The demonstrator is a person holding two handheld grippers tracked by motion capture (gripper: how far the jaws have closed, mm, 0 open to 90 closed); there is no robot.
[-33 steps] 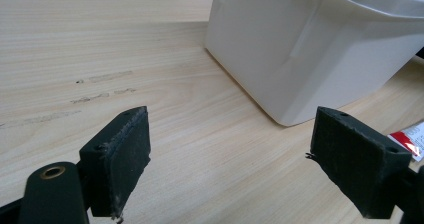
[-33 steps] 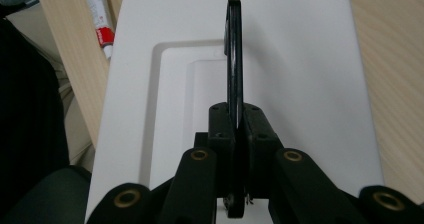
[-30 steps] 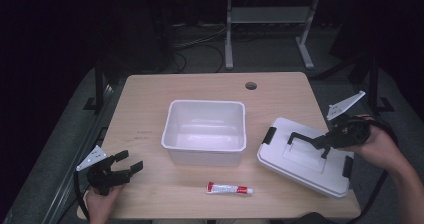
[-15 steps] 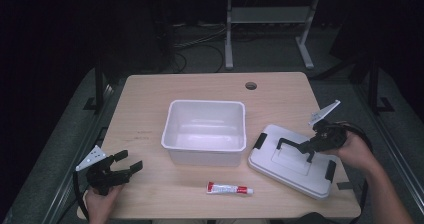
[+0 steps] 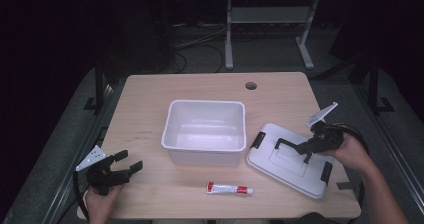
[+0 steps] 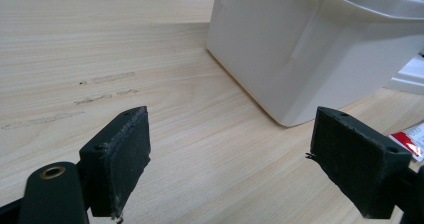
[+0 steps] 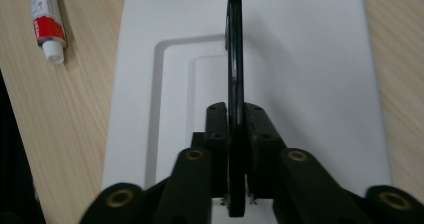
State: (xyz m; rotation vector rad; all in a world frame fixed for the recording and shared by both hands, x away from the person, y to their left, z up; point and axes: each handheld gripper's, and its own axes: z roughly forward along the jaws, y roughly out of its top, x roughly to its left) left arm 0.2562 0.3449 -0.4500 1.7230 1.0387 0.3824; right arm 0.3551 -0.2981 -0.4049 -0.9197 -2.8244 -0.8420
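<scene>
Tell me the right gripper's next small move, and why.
Probably lift the lid and carry it left toward the open bin. The right gripper is shut on the lid's black handle, and the lid lies beside the bin, not on it.

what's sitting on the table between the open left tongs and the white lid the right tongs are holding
In the high view, a small red-and-white tube lies on the wooden table between the left tongs and the white plastic lid; the white plastic bin stands just behind that line.

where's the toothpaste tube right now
In the high view the toothpaste tube lies flat near the table's front edge, just in front of the white bin and left of the lid.
</scene>
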